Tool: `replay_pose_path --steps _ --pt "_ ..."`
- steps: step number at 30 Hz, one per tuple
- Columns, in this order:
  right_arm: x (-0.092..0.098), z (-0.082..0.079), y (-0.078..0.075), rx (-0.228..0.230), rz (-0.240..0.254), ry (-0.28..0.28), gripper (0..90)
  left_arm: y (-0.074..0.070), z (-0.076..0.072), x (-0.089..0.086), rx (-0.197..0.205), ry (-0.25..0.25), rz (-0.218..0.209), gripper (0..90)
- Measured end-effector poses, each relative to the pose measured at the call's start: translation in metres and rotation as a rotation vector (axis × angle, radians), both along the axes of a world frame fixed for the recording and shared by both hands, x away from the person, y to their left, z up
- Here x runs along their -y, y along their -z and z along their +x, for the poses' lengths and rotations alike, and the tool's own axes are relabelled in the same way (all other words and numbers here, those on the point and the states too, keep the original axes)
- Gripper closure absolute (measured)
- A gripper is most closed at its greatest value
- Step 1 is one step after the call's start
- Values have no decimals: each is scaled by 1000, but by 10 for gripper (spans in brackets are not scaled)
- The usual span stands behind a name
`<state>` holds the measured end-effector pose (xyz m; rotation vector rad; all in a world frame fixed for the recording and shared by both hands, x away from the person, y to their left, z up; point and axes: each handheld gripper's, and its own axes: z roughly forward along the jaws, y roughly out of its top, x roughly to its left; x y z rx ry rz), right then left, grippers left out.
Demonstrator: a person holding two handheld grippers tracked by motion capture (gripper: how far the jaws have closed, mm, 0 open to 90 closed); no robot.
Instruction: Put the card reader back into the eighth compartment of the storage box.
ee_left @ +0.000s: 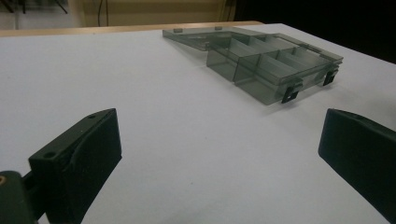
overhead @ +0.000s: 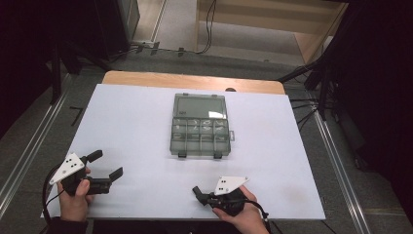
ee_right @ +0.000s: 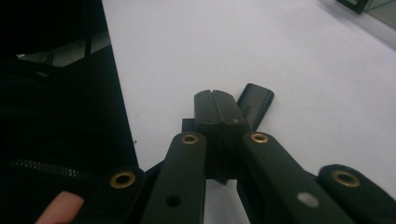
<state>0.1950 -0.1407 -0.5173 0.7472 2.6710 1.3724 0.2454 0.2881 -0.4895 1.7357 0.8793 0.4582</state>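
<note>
Box [overhead: 200, 125] is sitting mid-table with lid lying open and untouched, both grippers resting well apart from it at the near edge, left gripper [overhead: 106, 165] showing jaws spread, right gripper [overhead: 197, 190] jaws pressed together on nothing, so handling is not yet begun.

No legible text or labels anywhere.
</note>
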Motion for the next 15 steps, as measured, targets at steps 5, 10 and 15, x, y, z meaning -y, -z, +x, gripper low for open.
replay_pose_path --steps 5,10,15 --pt "-3 -1 1 -5 -32 -26 884 0 0 0 -1 0 1 0" --pt "-7 -2 2 0 -60 -47 885 0 0 1 -1 0 -1 0" --pt "-6 -2 2 13 -79 -38 885 0 0 1 -2 0 -1 0"
